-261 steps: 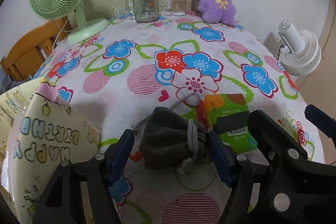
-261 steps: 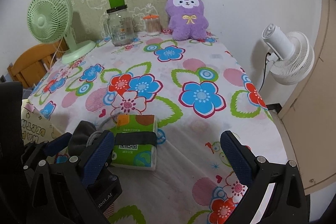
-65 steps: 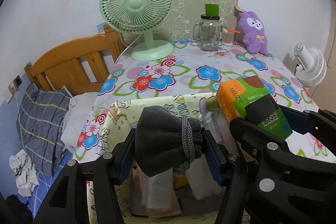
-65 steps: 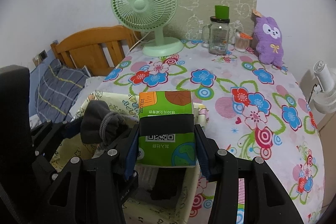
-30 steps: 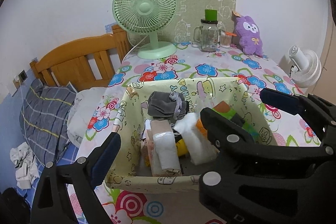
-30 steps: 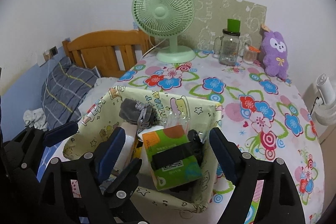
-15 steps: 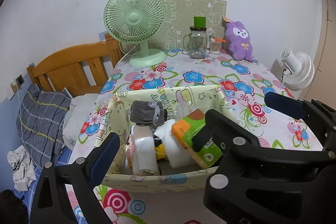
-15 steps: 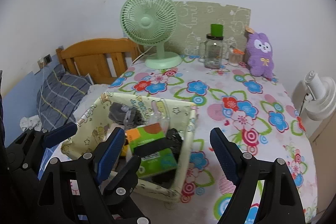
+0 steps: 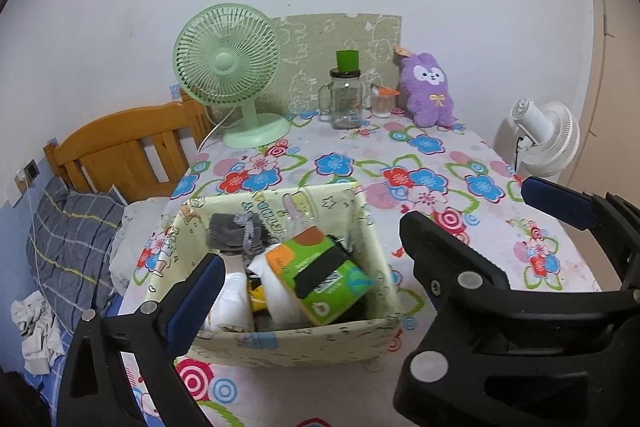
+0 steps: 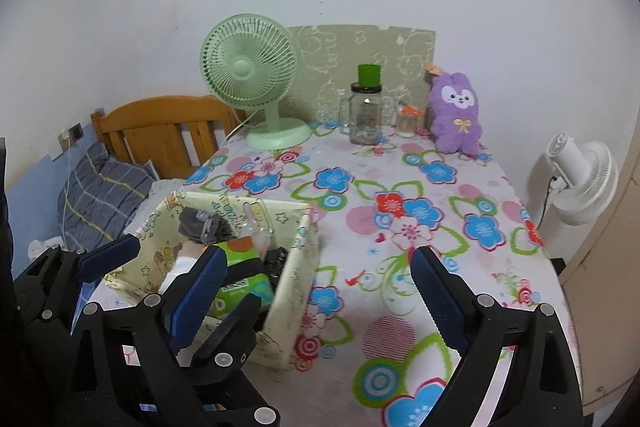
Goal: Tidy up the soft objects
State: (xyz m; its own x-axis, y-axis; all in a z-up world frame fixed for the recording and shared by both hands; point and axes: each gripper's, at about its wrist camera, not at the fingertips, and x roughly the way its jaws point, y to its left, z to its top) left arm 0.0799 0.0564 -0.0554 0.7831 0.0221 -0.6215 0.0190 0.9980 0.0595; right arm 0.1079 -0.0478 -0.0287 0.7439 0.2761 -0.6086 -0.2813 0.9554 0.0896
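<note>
Through my left wrist camera, my left tongs gape wide and hold nothing, above the near rim of the yellow fabric bin. Inside it, the grey pouch lies at the far left corner; the green tissue pack leans tilted against the right wall.

Through my right wrist camera, my right tongs are spread wide and hold nothing, straddling the bin's right wall. Flowered tablecloth stretches bare from the bin to the table's right edge.
</note>
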